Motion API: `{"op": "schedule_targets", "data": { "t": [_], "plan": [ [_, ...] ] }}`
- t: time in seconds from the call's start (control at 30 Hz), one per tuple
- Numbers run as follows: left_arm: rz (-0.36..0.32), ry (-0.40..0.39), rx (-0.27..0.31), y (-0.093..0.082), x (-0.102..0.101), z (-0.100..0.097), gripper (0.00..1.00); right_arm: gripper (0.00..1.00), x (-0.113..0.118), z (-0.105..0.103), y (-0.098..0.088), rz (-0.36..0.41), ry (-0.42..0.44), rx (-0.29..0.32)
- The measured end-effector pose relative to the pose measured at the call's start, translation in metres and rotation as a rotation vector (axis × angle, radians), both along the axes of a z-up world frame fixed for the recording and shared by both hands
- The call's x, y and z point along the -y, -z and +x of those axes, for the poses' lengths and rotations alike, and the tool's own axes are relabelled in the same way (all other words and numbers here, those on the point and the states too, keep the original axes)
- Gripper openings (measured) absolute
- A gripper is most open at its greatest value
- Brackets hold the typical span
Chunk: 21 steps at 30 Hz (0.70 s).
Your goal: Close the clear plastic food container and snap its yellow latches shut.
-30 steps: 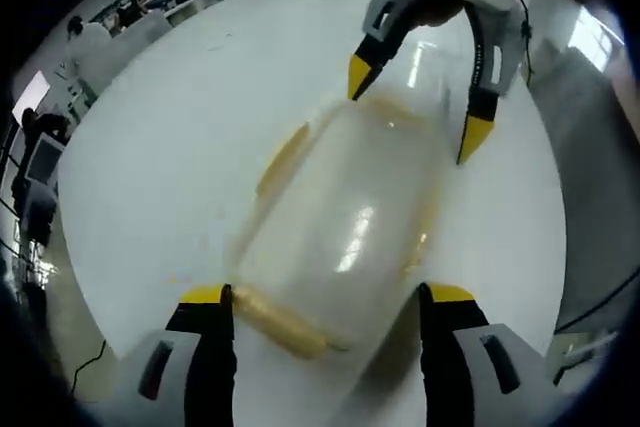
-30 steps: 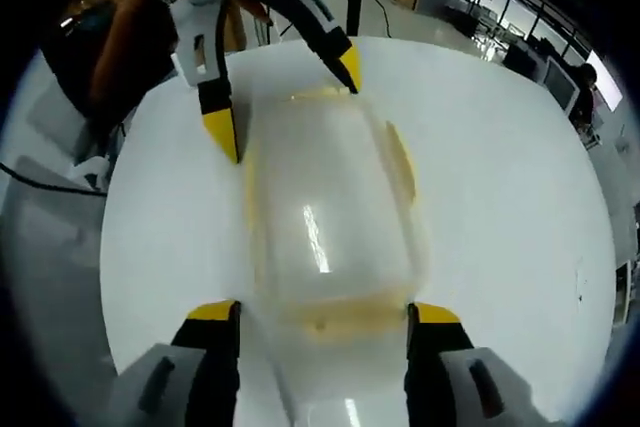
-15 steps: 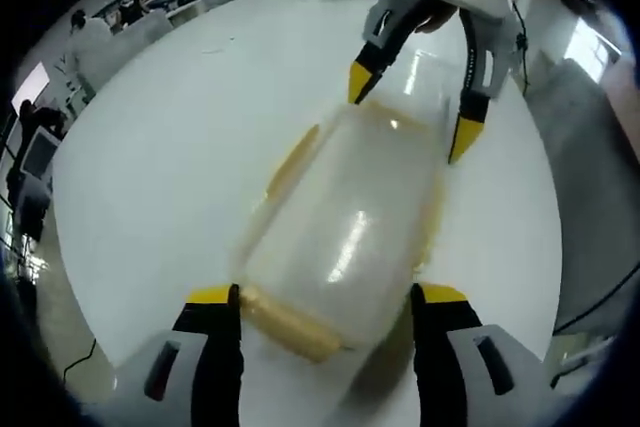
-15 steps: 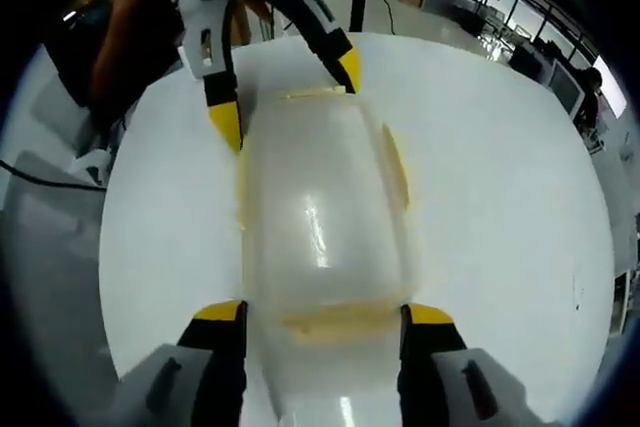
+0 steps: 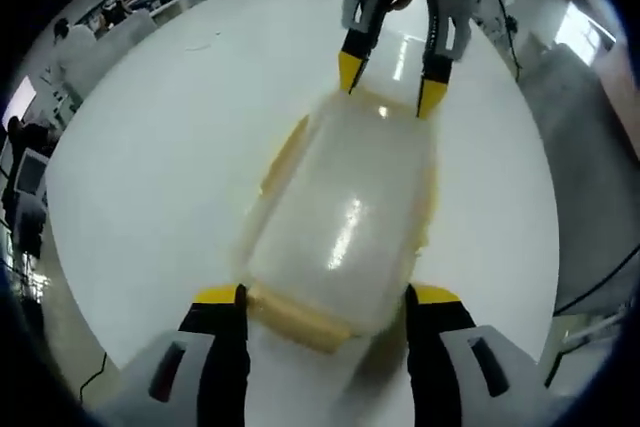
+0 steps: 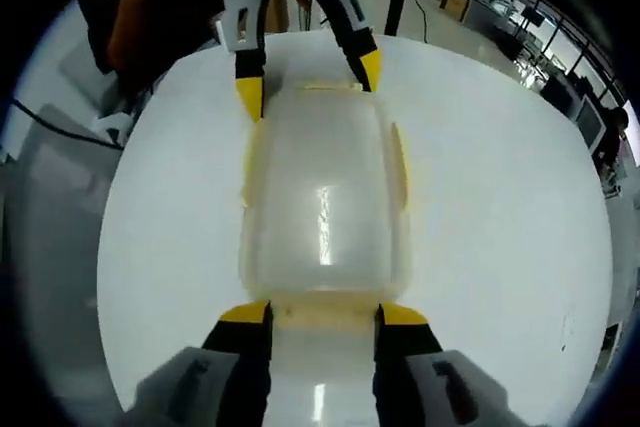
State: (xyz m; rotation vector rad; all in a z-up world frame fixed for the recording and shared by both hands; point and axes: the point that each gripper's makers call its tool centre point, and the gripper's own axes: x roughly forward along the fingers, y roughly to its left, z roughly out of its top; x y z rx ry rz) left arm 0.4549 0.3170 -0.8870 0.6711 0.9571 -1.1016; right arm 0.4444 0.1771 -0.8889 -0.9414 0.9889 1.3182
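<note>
Left gripper view: left gripper (image 5: 320, 297) jaws spread wide, straddling near short end of clear plastic food container (image 5: 345, 217), 1 yellow latch (image 5: 292, 315) lying between tips. Right gripper (image 6: 316, 315) at opposite end, jaws fairly narrow, tips beside other end latch (image 6: 325, 319); squeezing or not, cannot tell. Lid (image 6: 320, 197) down on container, centred on white table (image 6: 500, 207). Likely placed end-to-end to pin the box while pressing latches. Side latch (image 6: 401, 165) apparently unsnapped.
</note>
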Motion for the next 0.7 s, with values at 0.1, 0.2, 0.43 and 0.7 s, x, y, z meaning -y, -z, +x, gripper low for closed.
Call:
{"op": "schedule_targets", "data": {
  "t": [0.1,0.2,0.43,0.7],
  "plan": [
    [0.024,0.041,-0.005,0.0,-0.002,-0.001,0.62,0.37,0.001,0.001,0.001,-0.004,-0.001,-0.003],
    [0.068,0.108,-0.015,0.0,-0.007,-0.004,0.59,0.37,0.002,0.001,0.0,0.0,-0.004,-0.006],
    [0.13,0.243,-0.02,0.001,-0.015,-0.004,0.54,0.37,0.003,0.002,0.001,0.012,0.007,-0.02],
    [0.151,0.297,-0.018,0.001,-0.016,-0.004,0.38,0.37,0.004,0.001,0.002,0.007,-0.076,0.003]
  ]
}}
